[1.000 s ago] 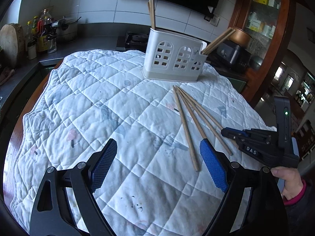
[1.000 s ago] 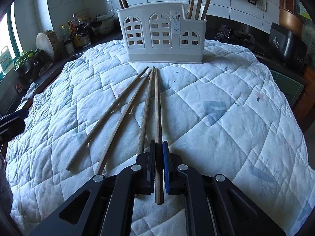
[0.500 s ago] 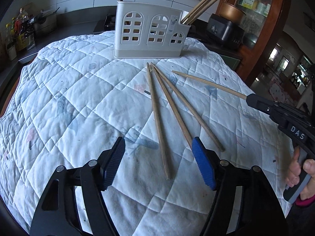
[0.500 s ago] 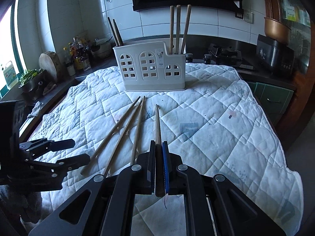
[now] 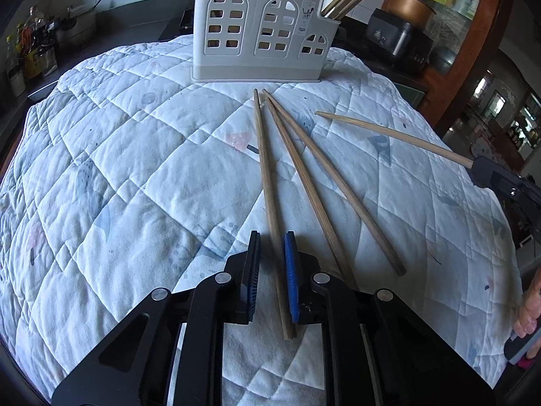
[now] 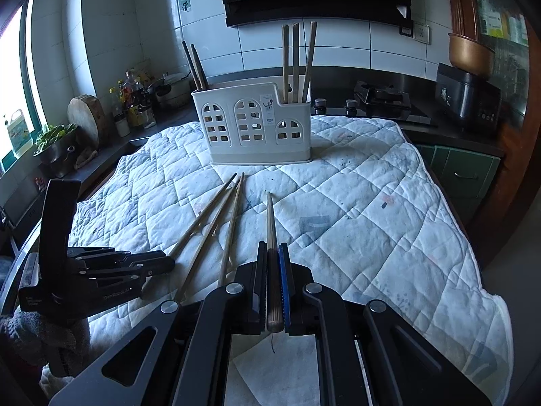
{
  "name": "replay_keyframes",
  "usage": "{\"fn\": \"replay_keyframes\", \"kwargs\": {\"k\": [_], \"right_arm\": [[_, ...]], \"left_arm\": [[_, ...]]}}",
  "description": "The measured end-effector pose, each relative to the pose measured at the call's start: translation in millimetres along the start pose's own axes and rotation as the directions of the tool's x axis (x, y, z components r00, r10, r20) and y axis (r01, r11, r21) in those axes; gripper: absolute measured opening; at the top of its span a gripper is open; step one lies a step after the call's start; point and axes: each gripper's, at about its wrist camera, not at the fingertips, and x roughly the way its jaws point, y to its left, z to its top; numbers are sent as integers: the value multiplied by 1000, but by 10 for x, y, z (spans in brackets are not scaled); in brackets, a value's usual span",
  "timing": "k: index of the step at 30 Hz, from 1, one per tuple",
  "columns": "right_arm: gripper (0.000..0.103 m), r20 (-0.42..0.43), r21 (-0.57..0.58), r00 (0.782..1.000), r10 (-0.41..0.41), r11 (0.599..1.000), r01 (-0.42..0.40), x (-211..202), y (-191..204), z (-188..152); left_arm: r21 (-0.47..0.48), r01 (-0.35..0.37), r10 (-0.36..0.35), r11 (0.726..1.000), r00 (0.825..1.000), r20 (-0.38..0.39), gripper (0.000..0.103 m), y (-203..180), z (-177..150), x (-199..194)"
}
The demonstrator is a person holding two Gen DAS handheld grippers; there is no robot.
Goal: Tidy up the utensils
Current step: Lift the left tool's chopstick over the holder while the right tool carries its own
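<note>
Three wooden chopsticks lie fanned on the white quilt (image 5: pixel 135 176). My left gripper (image 5: pixel 272 237) straddles the near end of the leftmost chopstick (image 5: pixel 266 169); its jaws are closing, and a gap still shows beside the left pad. The other two chopsticks (image 5: pixel 306 186) (image 5: pixel 341 186) lie to its right. My right gripper (image 6: pixel 273 247) is shut on a fourth chopstick (image 6: pixel 269 216), held above the quilt and pointing at the white utensil holder (image 6: pixel 252 125). That holder has chopsticks standing in its left and right ends. From the right wrist view, the left gripper (image 6: pixel 162 261) sits low on the left.
The holder (image 5: pixel 260 34) stands at the far edge of the quilt. Behind it are a dark counter with a gas stove (image 6: pixel 382 98), bottles (image 6: pixel 135 101) at the left and a rice cooker (image 6: pixel 466 101) at the right. A person's fingers (image 5: pixel 527 314) show at the right edge.
The left gripper moved forward and down over the leftmost chopstick, and its jaws went from wide apart to nearly together. The right gripper lifted its chopstick off the quilt and drew back.
</note>
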Motion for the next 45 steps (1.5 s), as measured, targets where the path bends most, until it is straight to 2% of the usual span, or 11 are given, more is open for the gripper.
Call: {"fn": "replay_keyframes", "kwargs": {"k": [2, 12, 18, 21, 23, 25, 28, 31, 37, 41, 45], "right_arm": [[7, 7, -6, 1000, -1, 1000, 1, -41, 11, 32], [7, 44, -34, 999, -1, 999, 2, -217, 78, 233], [7, 66, -50, 998, 3, 999, 1, -287, 170, 334], [7, 64, -59, 998, 2, 998, 2, -293, 208, 330], [7, 60, -62, 998, -1, 998, 4, -296, 217, 321], [7, 58, -63, 998, -2, 998, 6, -295, 217, 317], [7, 55, -59, 998, -4, 998, 7, -291, 200, 315], [7, 55, -59, 998, -3, 998, 6, -282, 195, 318], [7, 56, -65, 998, -4, 998, 8, -278, 184, 332], [7, 60, -64, 998, -3, 998, 7, -292, 189, 380], [7, 72, -74, 997, 2, 997, 3, -357, 208, 457]], "left_arm": [[-7, -1, 1, 1000, 1000, -2, 7, 29, 31, -1], [-17, 17, -16, 1000, 995, 100, 6, 161, 191, -390], [32, 78, -81, 996, 991, 104, 6, 89, 181, -490], [30, 75, -77, 997, 994, 75, 12, 75, 111, -382], [19, 54, -55, 998, 996, 67, 37, 90, 77, -313], [17, 54, -55, 998, 997, 62, 39, 106, 63, -260], [22, 54, -55, 998, 997, 60, 37, 111, 61, -199], [12, 64, -64, 998, 997, 38, 21, 128, 70, -126], [16, 40, -39, 999, 999, -3, 15, 103, 49, 41], [64, -16, 17, 998, 1000, -3, 8, 26, 64, 44], [33, -18, 17, 999, 1000, 23, 6, 109, 127, -78]]}}
